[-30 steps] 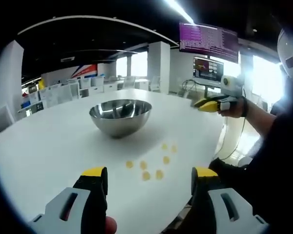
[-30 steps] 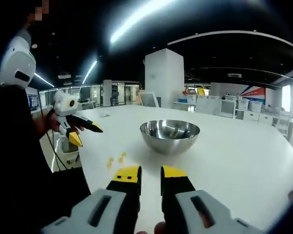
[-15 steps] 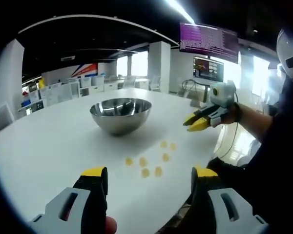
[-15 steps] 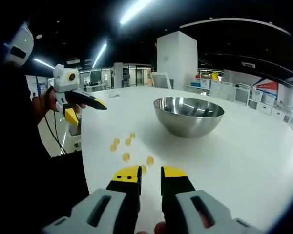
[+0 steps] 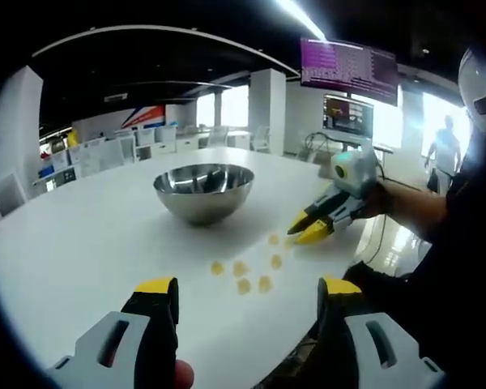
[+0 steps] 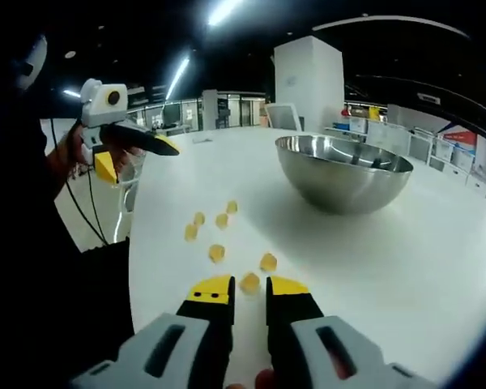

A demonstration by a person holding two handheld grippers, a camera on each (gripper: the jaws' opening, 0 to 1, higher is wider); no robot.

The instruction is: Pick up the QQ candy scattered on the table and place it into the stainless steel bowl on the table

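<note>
Left tool (image 5: 247,293): yellow-tipped jaws spread wide, released, grasping nothing, raised above the near edge of the round white desk (image 5: 81,243). Right tool (image 6: 249,293): yellow-tipped jaws drawn close with a narrow gap, nothing between them, low over the desk just short of the nearest sweet. In the left gripper view, same right tool (image 5: 309,228) reaching in from the right, tips angled down beside the sweets. In the right gripper view, left tool (image 6: 138,154) held in a hand at the left, off the desk's edge.

Small yellow translucent QQ candies (image 5: 245,271) scattered loose on the desk, six in a cluster (image 6: 218,252), none touching the tools. Shiny round stainless steel bowl (image 5: 203,190) upright on the desk beyond the candies, well apart from them, its inside apparently bare (image 6: 343,172).
</note>
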